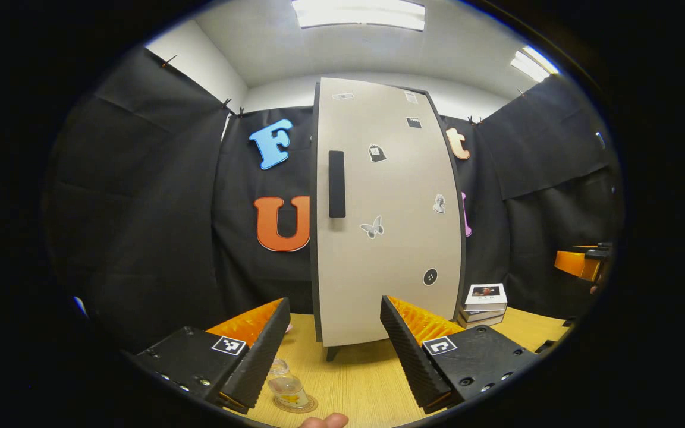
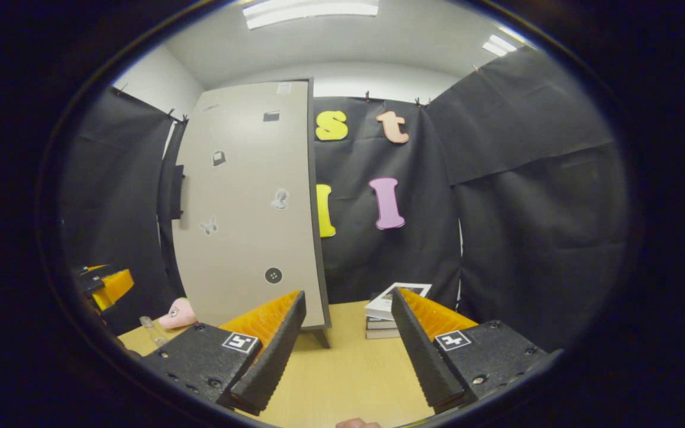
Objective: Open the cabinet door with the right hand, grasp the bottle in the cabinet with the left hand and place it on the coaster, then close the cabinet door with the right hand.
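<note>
Open room: bare worktop [image 1: 366, 380] strip between both tongs and the cabinet's foot; free on both sides.
Cabinet door [image 1: 387, 214]: shut, flush with the frame, dark handle [image 1: 336, 184] near its left edge in the left gripper view.
Left tongs [image 1: 333, 345]: open, empty, pointed at the door's lower part, apart from it.
Right tongs [image 2: 348, 348]: open, empty, aimed at the cabinet's right edge.
Bottle [image 1: 287, 386]: clear, upright on the coaster [image 1: 296, 405], near the worktop's front edge, just beside the left finger.
Book stack [image 1: 484, 304]: right of the cabinet, on the worktop.
Pink toy [image 2: 178, 314]: left of the cabinet, beside the bottle in the right gripper view.
</note>
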The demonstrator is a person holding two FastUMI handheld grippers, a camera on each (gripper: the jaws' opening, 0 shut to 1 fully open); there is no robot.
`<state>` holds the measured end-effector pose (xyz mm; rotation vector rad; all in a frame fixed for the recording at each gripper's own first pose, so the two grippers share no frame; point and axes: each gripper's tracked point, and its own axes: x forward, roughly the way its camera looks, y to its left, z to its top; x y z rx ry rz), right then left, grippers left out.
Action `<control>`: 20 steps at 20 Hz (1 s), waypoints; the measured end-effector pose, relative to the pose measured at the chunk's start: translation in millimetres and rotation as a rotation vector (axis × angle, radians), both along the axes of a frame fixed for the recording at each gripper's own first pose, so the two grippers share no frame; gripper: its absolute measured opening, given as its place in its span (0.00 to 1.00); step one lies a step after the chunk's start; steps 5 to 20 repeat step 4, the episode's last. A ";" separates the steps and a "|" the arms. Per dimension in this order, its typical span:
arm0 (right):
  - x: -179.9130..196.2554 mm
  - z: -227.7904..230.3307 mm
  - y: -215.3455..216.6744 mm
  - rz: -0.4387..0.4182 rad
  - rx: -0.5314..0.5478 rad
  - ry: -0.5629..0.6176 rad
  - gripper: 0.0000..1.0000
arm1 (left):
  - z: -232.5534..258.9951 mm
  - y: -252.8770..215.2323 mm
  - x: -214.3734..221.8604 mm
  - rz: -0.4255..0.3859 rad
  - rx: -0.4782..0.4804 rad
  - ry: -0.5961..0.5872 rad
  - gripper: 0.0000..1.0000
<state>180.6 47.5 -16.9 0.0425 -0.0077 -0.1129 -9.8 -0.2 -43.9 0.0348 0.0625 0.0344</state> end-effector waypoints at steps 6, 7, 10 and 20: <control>-0.1 3.3 2.6 0.008 -0.007 -0.006 0.93 | -0.2 2.0 -2.0 0.005 -0.001 0.002 0.92; -0.1 3.3 2.6 0.008 -0.007 -0.006 0.93 | -0.2 2.0 -2.0 0.005 -0.001 0.002 0.92; -0.1 3.3 2.6 0.008 -0.007 -0.006 0.93 | -0.2 2.0 -2.0 0.005 -0.001 0.002 0.92; -0.1 3.3 2.6 0.008 -0.007 -0.006 0.93 | -0.2 2.0 -2.0 0.005 -0.001 0.002 0.92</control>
